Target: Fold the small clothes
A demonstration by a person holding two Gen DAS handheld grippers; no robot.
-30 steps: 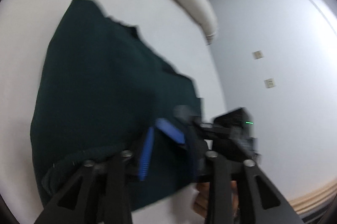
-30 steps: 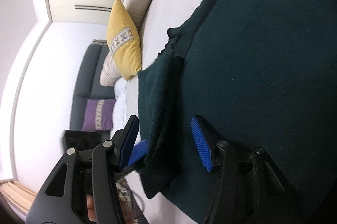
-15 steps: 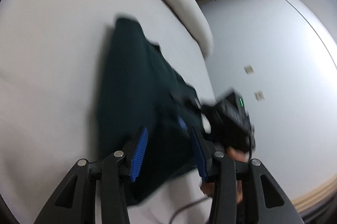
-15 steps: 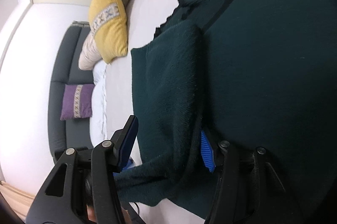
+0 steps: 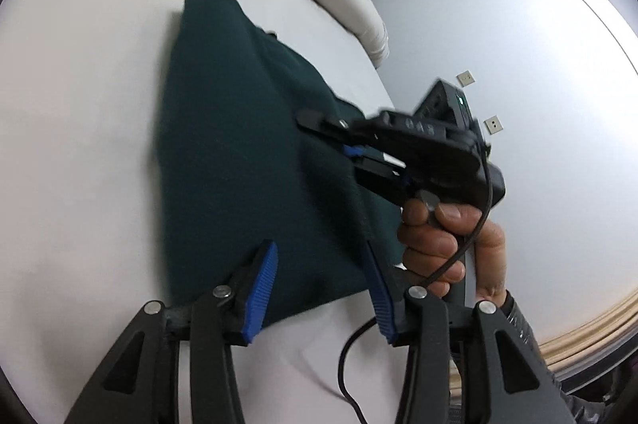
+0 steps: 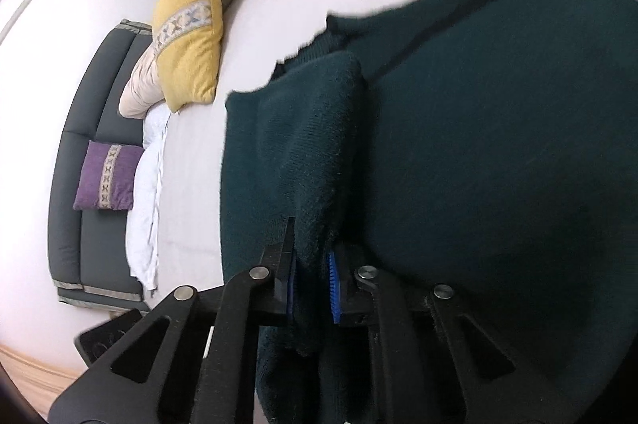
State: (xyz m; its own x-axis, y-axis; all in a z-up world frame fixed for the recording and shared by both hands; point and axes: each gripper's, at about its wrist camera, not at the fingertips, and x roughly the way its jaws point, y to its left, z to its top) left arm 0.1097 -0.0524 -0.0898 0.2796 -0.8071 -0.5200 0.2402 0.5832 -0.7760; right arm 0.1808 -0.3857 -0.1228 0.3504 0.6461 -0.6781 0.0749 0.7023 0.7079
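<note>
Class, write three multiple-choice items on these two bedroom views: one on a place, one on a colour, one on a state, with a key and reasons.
1. Where does the sweater lie?
A. on the white bed
B. on the grey sofa
C. on the floor

2. What colour is the cushion that leans on the bolster?
A. red
B. yellow
C. black

3. How is the right hand-held gripper?
A. wide open, holding nothing
B. out of view
C. shut on a fold of the sweater

Key: 1 A, white sheet surrounds the sweater; 2 B, yellow with a patterned band; 3 C, knit fabric sits pinched between its blue pads, while the left hand-held gripper is open.
</note>
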